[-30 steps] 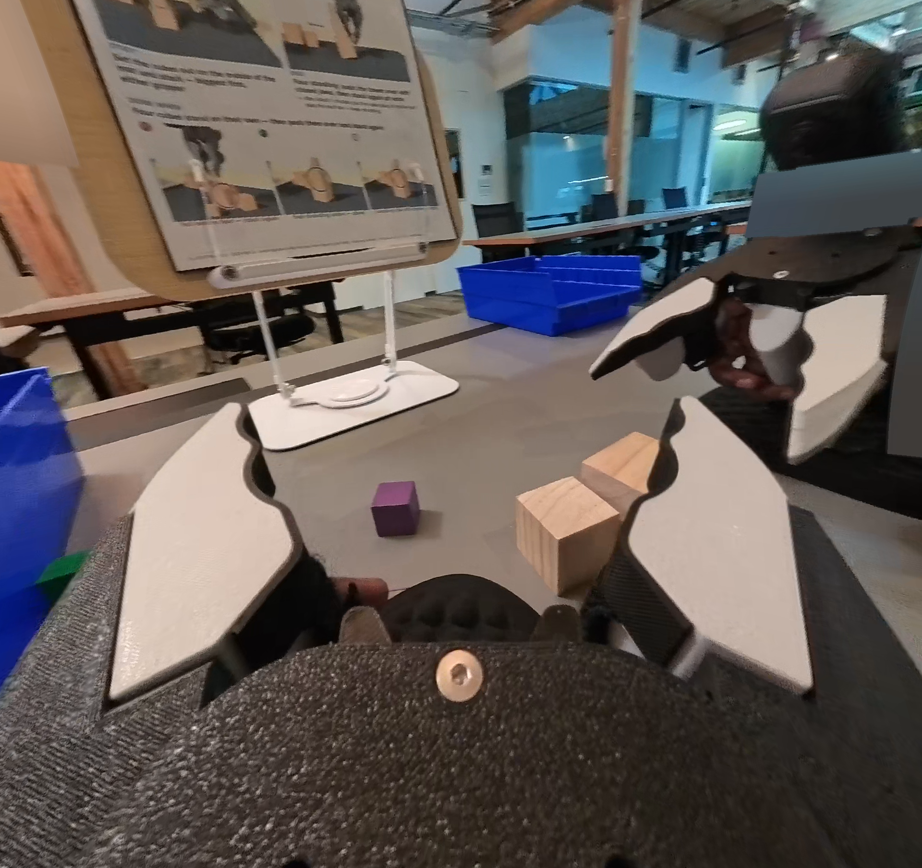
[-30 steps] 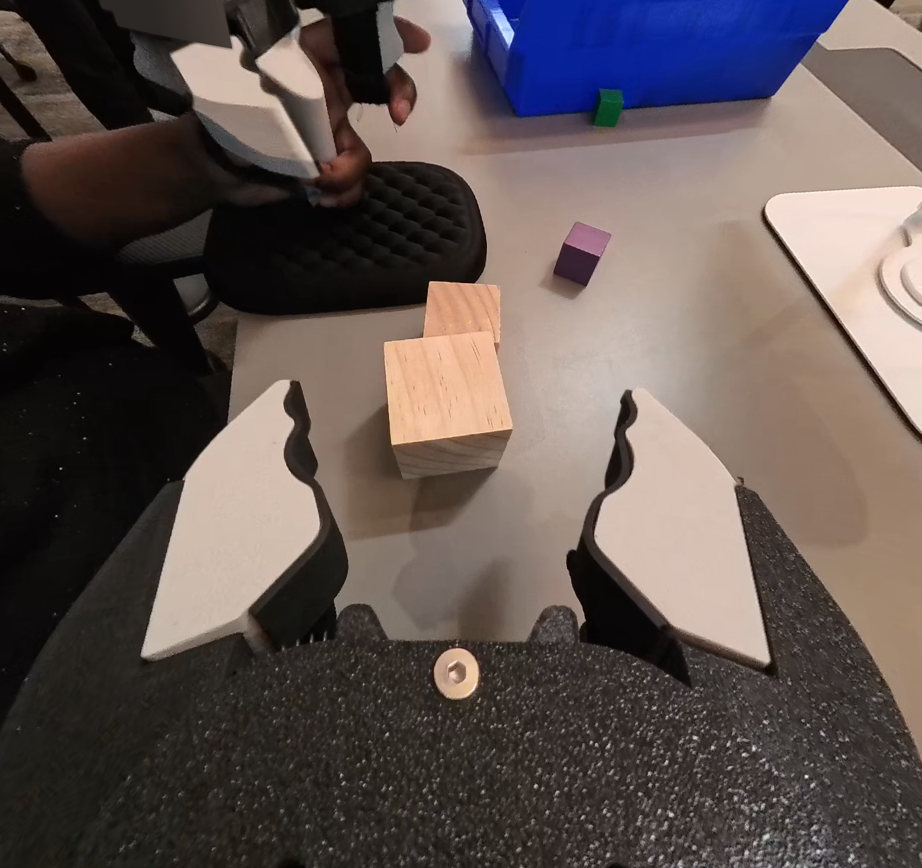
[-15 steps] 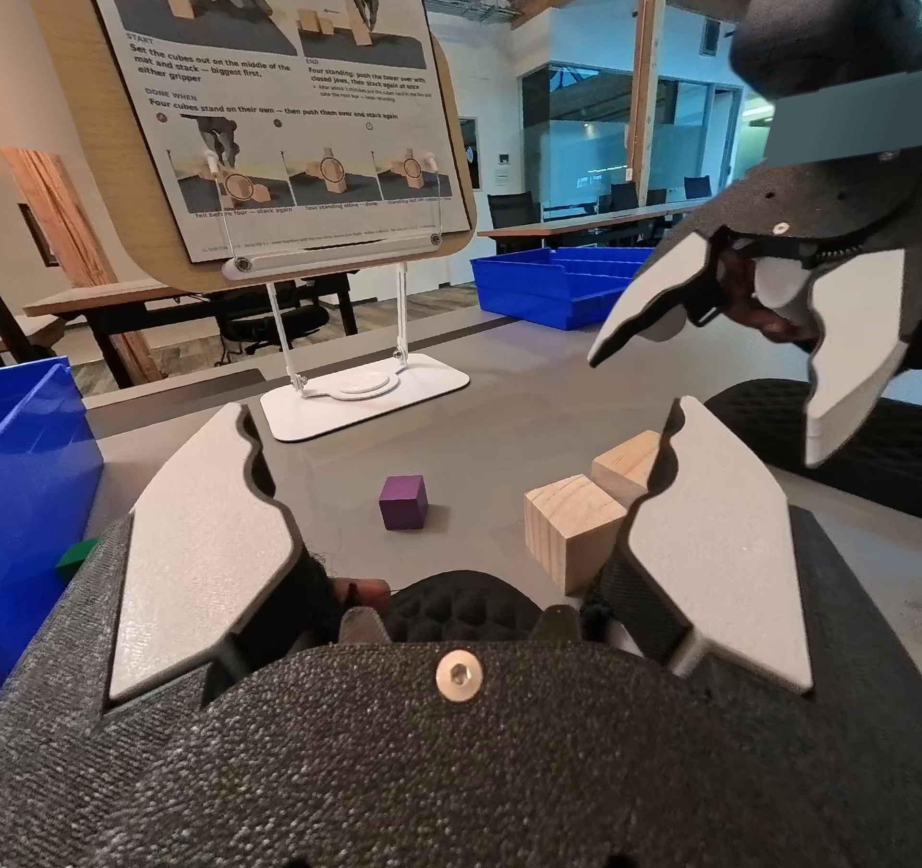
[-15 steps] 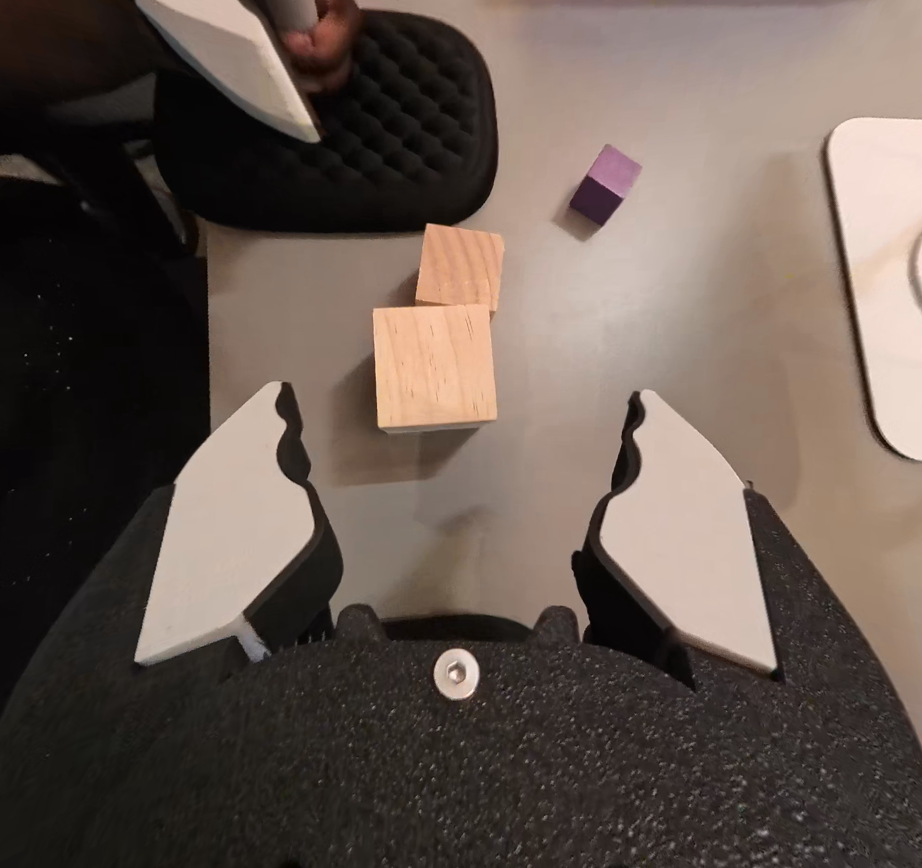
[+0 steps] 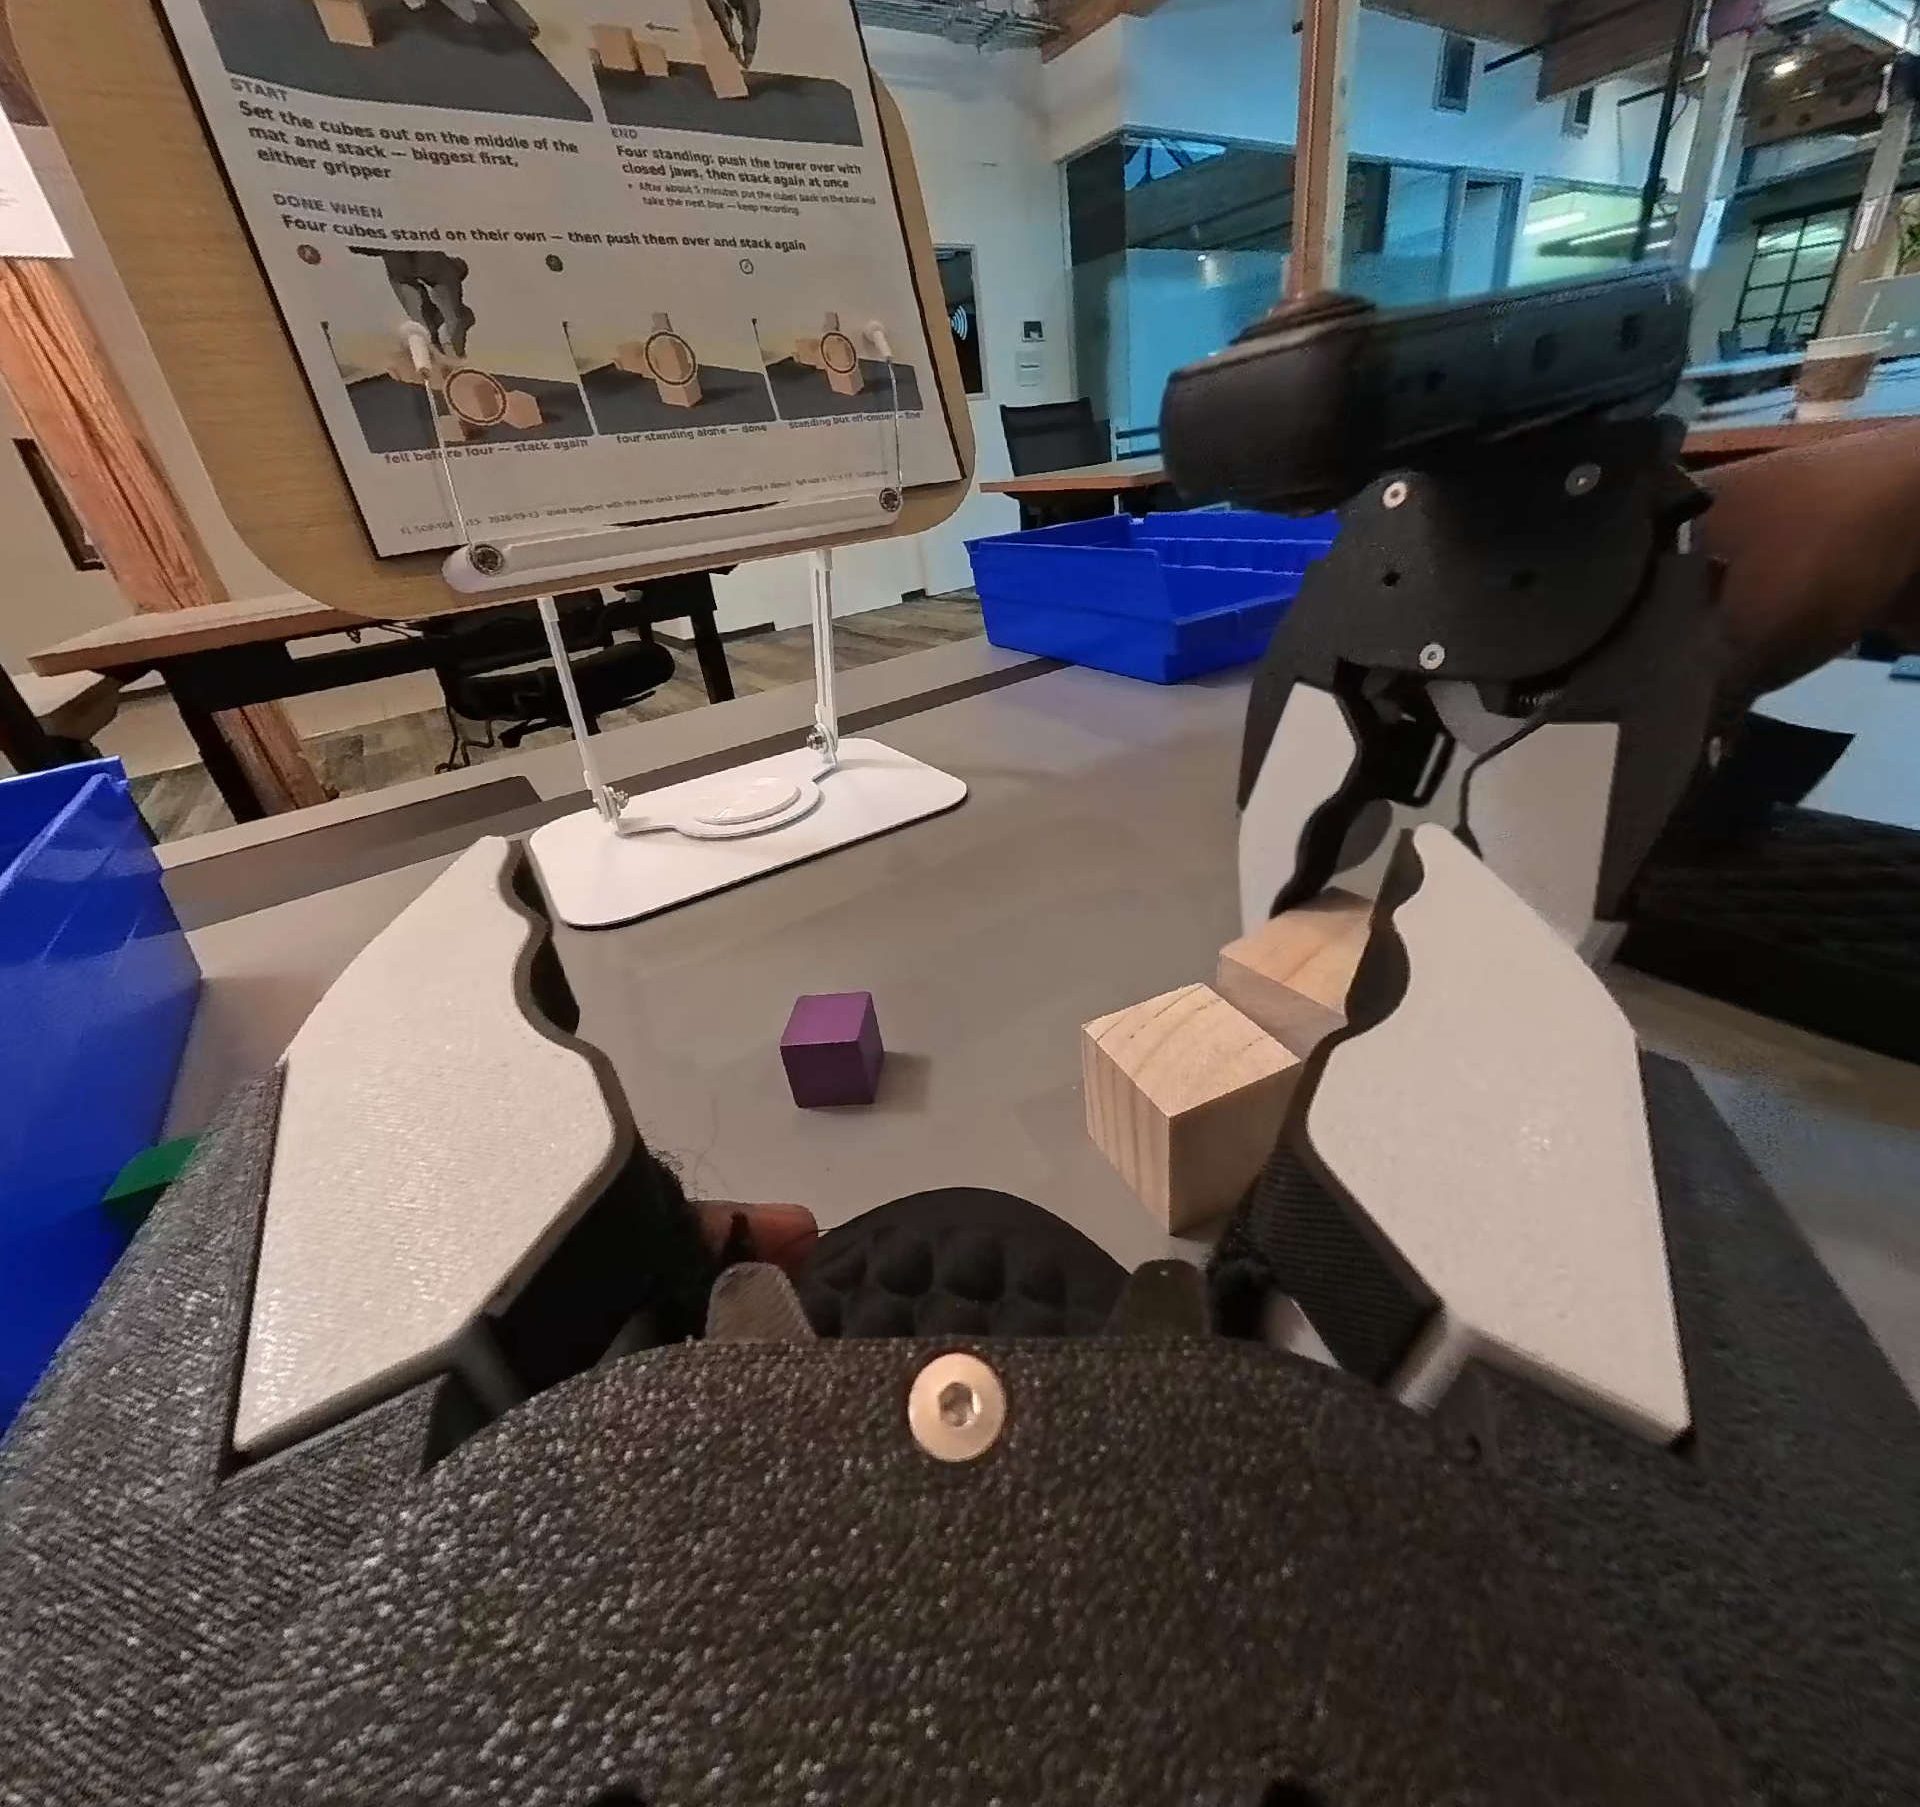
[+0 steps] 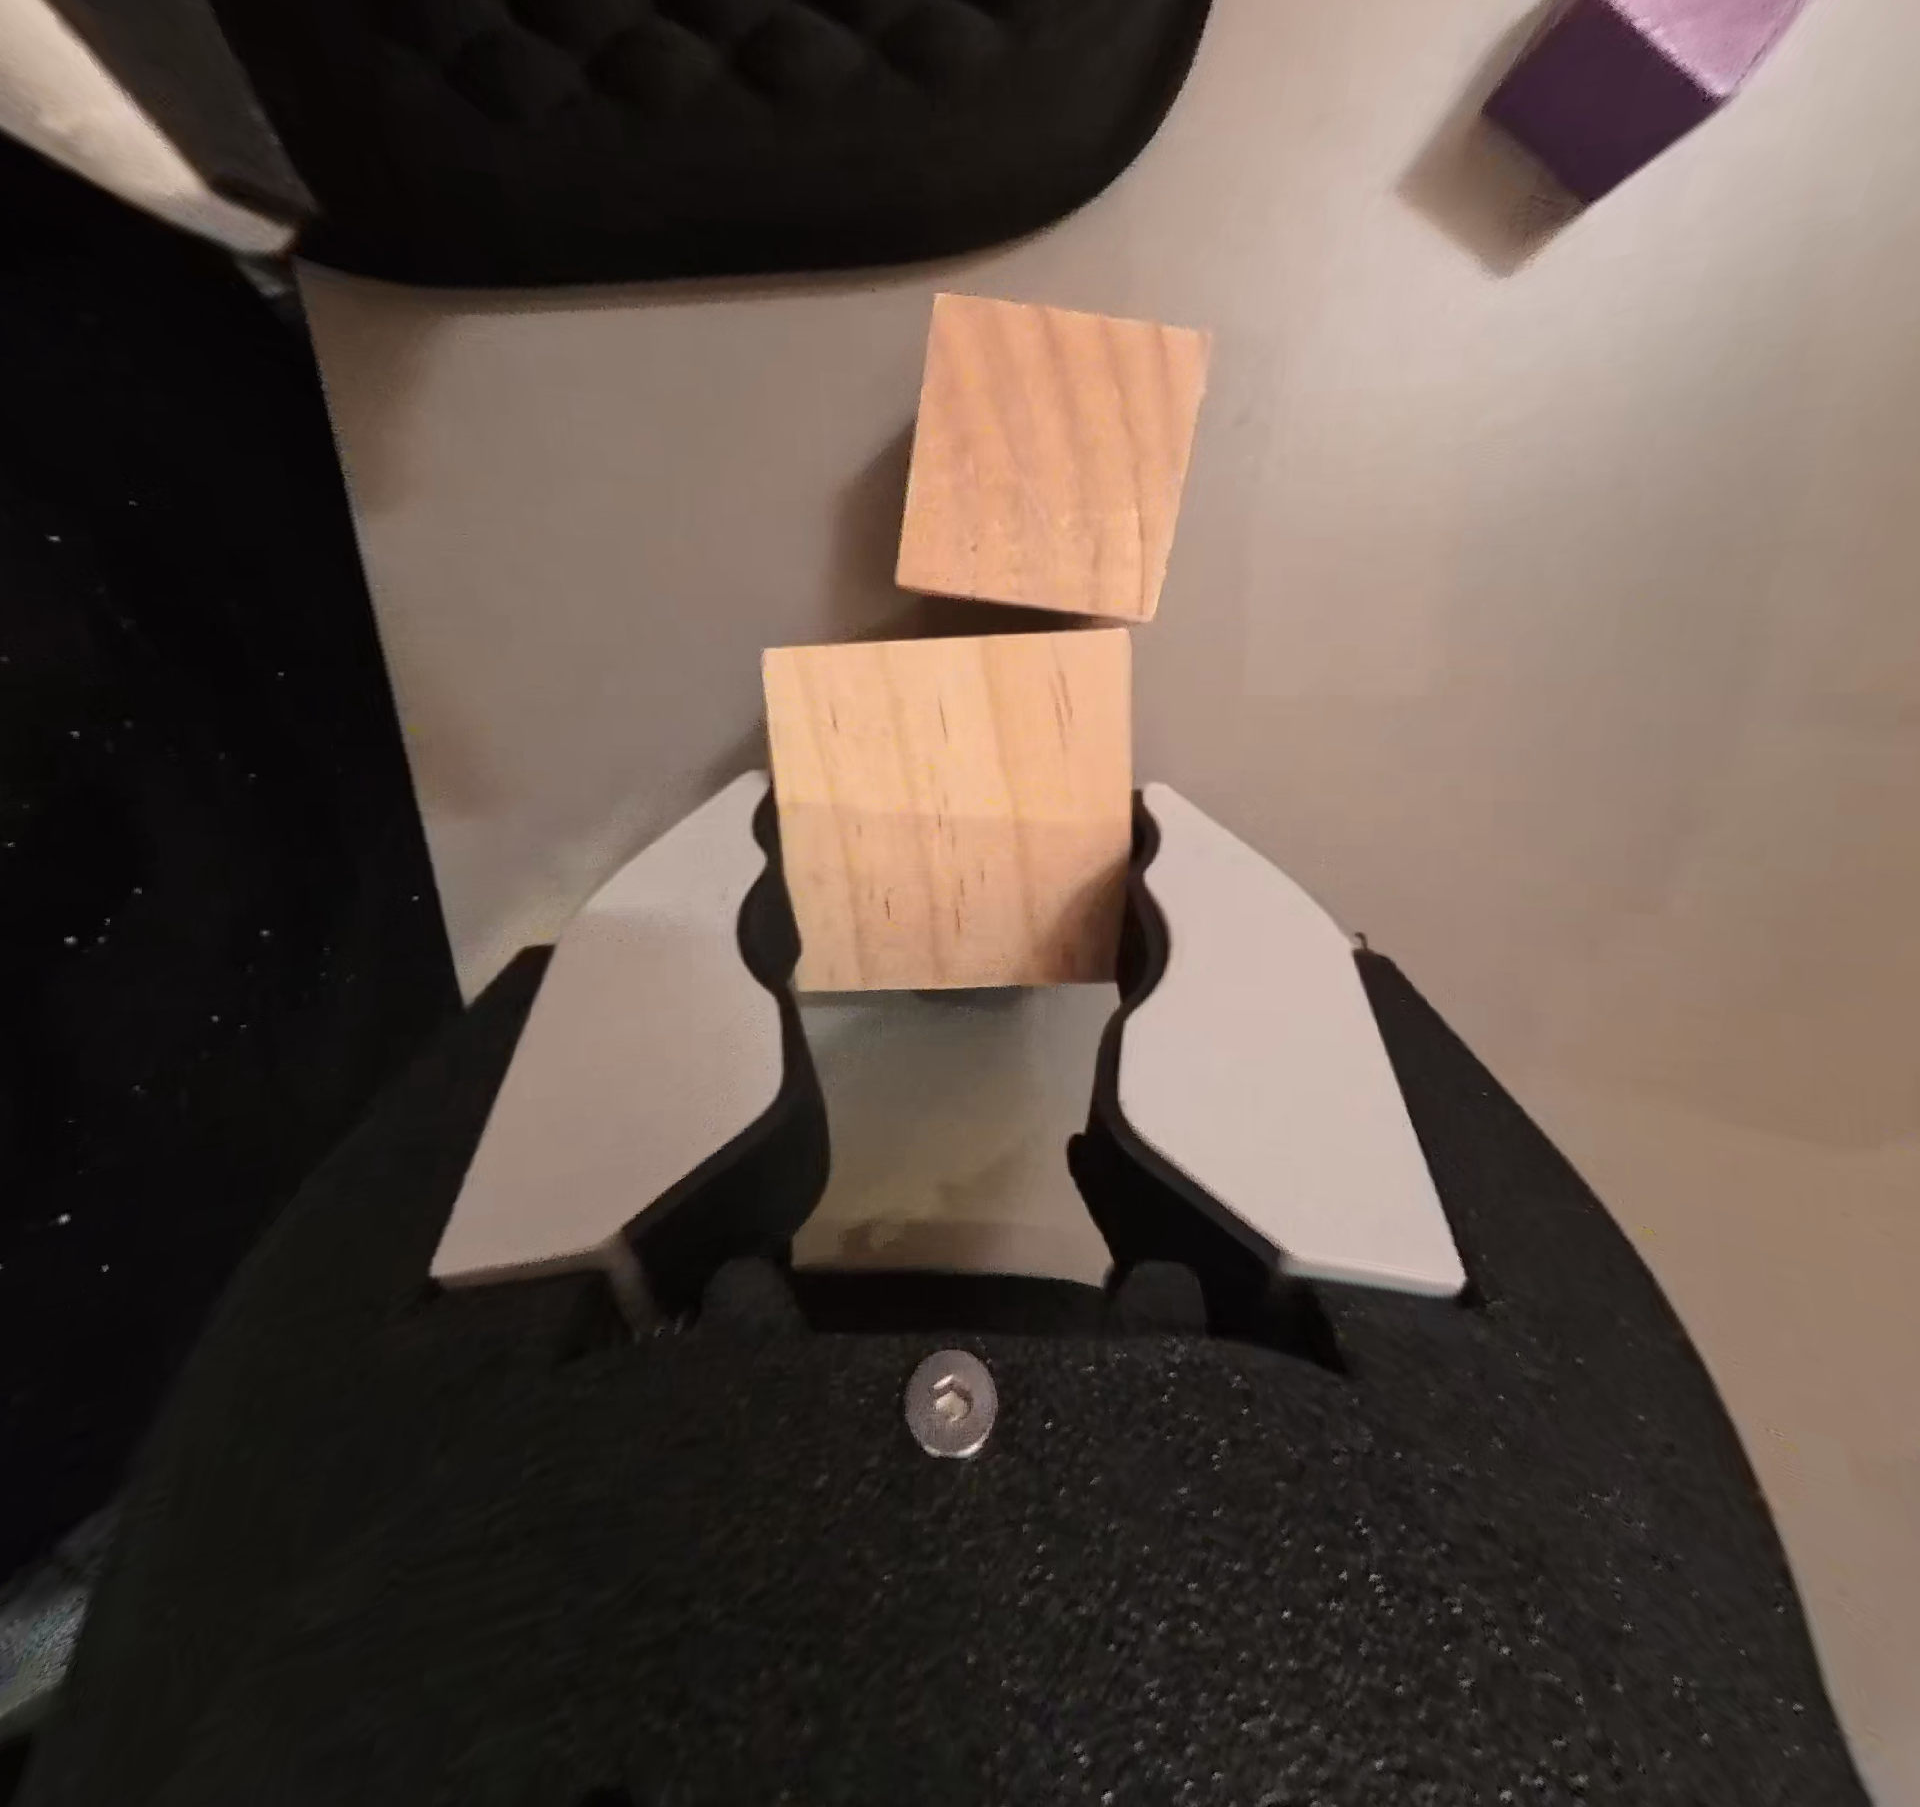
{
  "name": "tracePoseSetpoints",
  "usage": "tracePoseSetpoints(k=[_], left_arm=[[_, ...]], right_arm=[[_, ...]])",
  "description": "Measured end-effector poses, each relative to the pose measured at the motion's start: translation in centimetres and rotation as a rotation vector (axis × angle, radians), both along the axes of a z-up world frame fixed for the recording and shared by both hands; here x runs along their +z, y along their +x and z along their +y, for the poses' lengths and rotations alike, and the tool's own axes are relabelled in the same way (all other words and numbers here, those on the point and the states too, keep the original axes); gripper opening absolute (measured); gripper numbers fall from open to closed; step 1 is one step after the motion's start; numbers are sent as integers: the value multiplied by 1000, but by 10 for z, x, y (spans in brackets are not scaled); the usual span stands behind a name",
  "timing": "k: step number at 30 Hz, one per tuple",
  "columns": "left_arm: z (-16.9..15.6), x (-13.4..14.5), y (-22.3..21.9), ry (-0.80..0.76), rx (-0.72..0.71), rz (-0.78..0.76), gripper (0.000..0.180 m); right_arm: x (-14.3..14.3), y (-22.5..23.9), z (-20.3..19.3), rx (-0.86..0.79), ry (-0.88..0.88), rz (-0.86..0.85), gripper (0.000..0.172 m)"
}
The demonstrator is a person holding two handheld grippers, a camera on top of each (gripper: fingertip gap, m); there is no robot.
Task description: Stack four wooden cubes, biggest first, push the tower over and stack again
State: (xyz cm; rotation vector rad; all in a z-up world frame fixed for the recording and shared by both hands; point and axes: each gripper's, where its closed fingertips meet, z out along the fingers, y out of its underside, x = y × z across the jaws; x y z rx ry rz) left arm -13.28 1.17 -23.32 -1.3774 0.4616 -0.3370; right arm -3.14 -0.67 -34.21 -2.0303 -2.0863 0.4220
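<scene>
Left wrist view: low over the bench (image 5: pixel 1039 874), looking level across it toward a document stand (image 5: pixel 748 812) and the room beyond. Right wrist view: close above the bench, pointing steeply down. Shared by both: two wooden cubes (image 6: pixel 951 801), purple cube (image 5: pixel 831 1049), black pad (image 6: pixel 675 64).

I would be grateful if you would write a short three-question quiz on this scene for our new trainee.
1. True or false: the right hand-held gripper has its pads against the larger wooden cube.
2. Multiple choice: which cube lies apart from the two wooden ones? A) purple cube B) red C) yellow
3. Fill in: the left hand-held gripper is ____, with nothing between its fingers.

Key: 1 true; 2 A; 3 open. The smaller wooden cube lies just beyond the larger one on the table.
</scene>
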Motion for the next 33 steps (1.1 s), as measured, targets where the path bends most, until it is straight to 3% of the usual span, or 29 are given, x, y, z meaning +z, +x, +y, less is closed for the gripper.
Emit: tracePoseSetpoints(k=[6,12,22,33], left_arm=[[-1,0,2,4,-13,11,145],[-2,-1,4,2,-18,18,145],[-2,-1,3,0,-26,8,143],[-2,0,3,2,-27,1,143]], right_arm=[[17,3,18,-20,34,4,59],[48,-11,71,-62,122,92,59],[23,-53,123,-83,59,151,59],[5,-64,135,-52,44,183,59]])
